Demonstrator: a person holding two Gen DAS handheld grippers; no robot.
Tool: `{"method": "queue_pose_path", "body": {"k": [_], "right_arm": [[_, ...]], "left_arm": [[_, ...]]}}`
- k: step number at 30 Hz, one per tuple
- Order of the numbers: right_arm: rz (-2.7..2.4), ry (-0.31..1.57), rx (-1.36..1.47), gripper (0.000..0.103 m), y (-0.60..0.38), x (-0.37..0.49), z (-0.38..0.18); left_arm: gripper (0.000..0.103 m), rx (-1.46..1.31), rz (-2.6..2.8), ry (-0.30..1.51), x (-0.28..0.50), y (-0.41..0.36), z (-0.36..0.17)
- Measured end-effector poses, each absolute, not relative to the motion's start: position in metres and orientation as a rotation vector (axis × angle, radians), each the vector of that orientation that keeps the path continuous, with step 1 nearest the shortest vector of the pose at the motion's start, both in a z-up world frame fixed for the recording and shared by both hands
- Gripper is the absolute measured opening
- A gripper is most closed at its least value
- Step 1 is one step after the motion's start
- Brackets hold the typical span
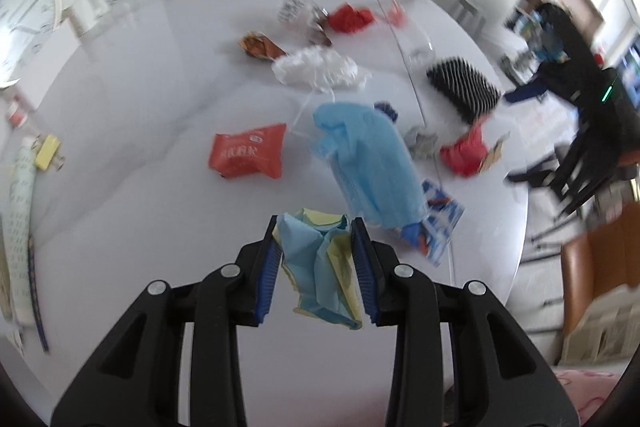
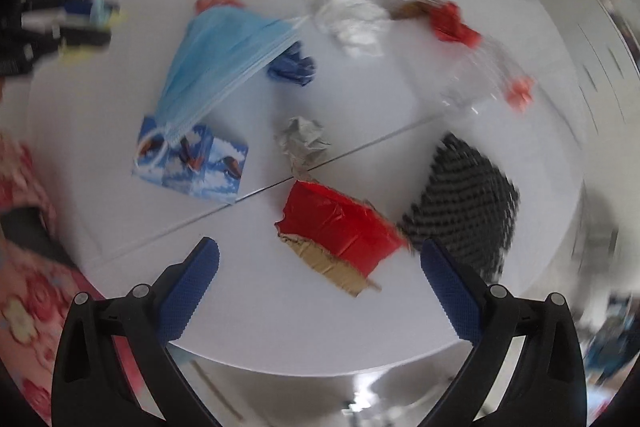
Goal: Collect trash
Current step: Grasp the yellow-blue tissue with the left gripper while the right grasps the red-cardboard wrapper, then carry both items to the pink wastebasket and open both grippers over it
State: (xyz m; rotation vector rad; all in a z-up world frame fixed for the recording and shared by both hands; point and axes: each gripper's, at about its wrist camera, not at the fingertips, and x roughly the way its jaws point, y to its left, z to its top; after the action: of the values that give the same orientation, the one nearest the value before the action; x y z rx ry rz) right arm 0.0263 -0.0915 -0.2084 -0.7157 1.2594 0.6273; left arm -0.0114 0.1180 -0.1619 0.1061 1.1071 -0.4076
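Near the table's (image 1: pixel 160 75) front edge, the left gripper (image 1: pixel 316 259) pinches a crumpled blue-and-yellow paper (image 1: pixel 320 267) whose loose tail may slip free, while the right gripper (image 2: pixel 320 287) hangs spread over the red-taped cardboard scrap (image 2: pixel 340 231).

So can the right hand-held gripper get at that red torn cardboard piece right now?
Probably yes. The right hand-held gripper is open and empty, the red torn cardboard piece lies between and just beyond its fingers, with nothing on top.

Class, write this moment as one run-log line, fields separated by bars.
left gripper: shut on crumpled blue-yellow paper | right gripper: open above red torn cardboard | table: trash remains
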Motion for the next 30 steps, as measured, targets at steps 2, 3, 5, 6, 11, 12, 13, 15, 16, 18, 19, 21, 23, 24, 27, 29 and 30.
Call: {"method": "queue_pose_path", "body": {"k": [2,3,5,6,11,12,13,15,16,18,19,21,23,24,27,29,30], "right_arm": [[0.714,1.253,-0.861,0.1,-0.088,0.026,-0.224],[0.76,1.24,-0.936,0.099,-0.086,0.023,-0.232],[0.85,1.204,-1.072,0.097,-0.086,0.017,-0.246],[0.892,1.194,-1.112,0.092,-0.087,0.016,-0.251],[1.099,1.226,-1.08,0.056,-0.1,0.027,-0.263],[1.124,1.222,-1.056,0.048,-0.102,0.029,-0.262],[1.132,1.216,-1.042,0.046,-0.104,0.031,-0.26],[1.164,1.212,-0.985,0.039,-0.109,0.037,-0.254],[1.179,1.219,-0.926,0.038,-0.114,0.04,-0.248],[1.19,1.215,-0.821,0.037,-0.126,0.048,-0.232],[1.185,1.212,-0.718,0.037,-0.139,0.052,-0.218],[1.138,1.2,-0.542,0.037,-0.164,0.068,-0.195],[1.037,1.173,-0.301,0.037,-0.217,0.082,-0.165],[0.977,1.156,-0.21,0.037,-0.24,0.089,-0.155],[0.709,1.093,-0.033,0.037,-0.334,0.101,-0.126],[0.548,1.079,0.007,0.037,-0.389,0.104,-0.121],[0.461,1.076,0.02,0.037,-0.42,0.104,-0.121]], "left_arm": [[0.034,0.074,-0.362,1.09,-0.015,0.113,-0.152],[0.034,0.063,-0.343,1.085,-0.016,0.11,-0.149],[0.034,0.021,-0.269,1.084,-0.019,0.1,-0.142],[0.034,0.002,-0.228,1.087,-0.018,0.097,-0.141],[0.034,-0.138,-0.007,1.097,-0.032,0.068,-0.126],[0.034,-0.153,0.025,1.092,-0.034,0.062,-0.123],[0.034,-0.171,0.062,1.084,-0.037,0.054,-0.119],[0.034,-0.192,0.109,1.082,-0.039,0.041,-0.113],[0.034,-0.202,0.121,1.08,-0.039,0.035,-0.109],[0.034,-0.203,0.132,1.079,-0.039,0.018,-0.101],[0.034,-0.191,0.123,1.075,-0.038,0.007,-0.096],[0.034,-0.162,0.088,1.066,-0.032,-0.014,-0.086],[0.034,-0.123,0.029,1.06,-0.022,-0.043,-0.076],[0.034,-0.099,-0.032,1.057,-0.013,-0.066,-0.071],[0.034,-0.054,-0.218,1.046,0.01,-0.129,-0.063],[0.034,-0.026,-0.378,1.065,0.033,-0.184,-0.068],[0.034,-0.015,-0.42,1.071,0.039,-0.202,-0.07]]}}
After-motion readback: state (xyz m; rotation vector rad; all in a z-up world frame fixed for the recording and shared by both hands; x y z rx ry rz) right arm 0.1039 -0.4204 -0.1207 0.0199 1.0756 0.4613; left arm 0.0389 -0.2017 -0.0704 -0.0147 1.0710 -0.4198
